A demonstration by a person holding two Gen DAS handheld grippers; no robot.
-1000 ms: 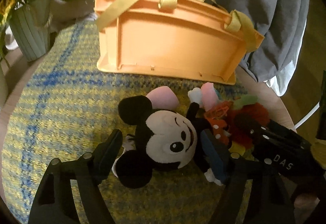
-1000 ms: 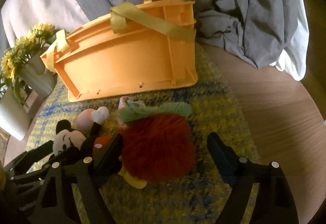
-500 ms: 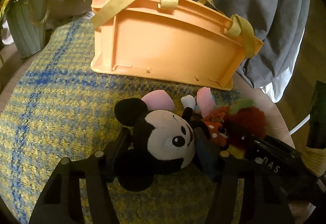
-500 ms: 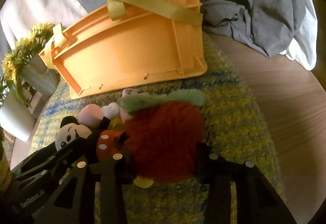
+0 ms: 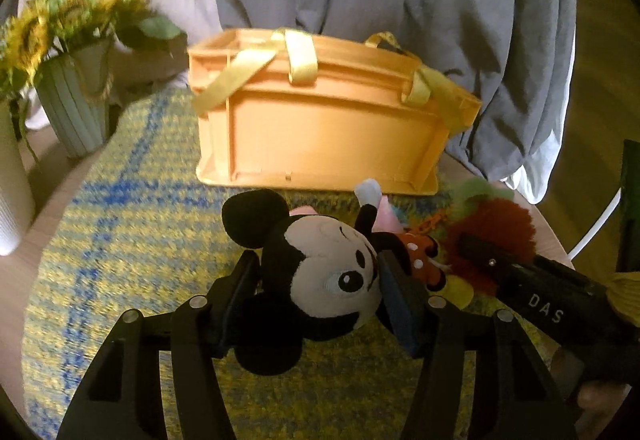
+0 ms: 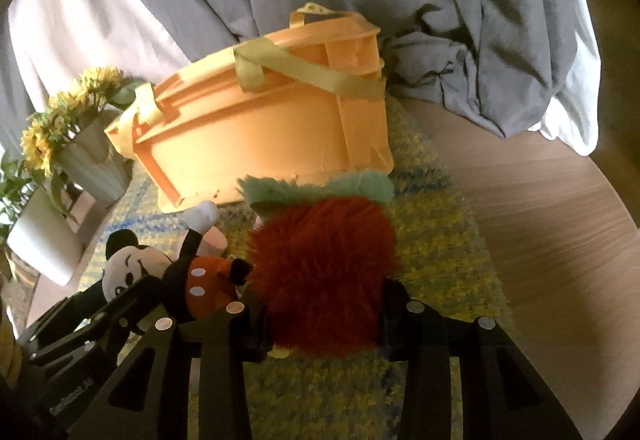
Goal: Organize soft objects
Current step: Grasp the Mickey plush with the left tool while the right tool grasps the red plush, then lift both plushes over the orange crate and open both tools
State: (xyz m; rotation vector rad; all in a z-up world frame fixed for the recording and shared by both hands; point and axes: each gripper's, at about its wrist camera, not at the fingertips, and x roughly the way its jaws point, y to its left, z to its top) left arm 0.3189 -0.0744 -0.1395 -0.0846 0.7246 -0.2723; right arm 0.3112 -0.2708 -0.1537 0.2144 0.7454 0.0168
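A Mickey Mouse plush [image 5: 332, 280], head clamped in the left gripper [image 5: 320, 292] jaws, and a red furry toy [image 6: 324, 272], clamped in the right gripper [image 6: 320, 320] jaws, above a yellow-blue mat [image 5: 132, 232] before an orange basket [image 5: 320, 136].

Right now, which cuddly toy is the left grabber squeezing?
The Mickey Mouse plush, the black-and-white one with round ears. The left gripper pinches its head. The fuzzy red toy with the green top sits in the right gripper instead.
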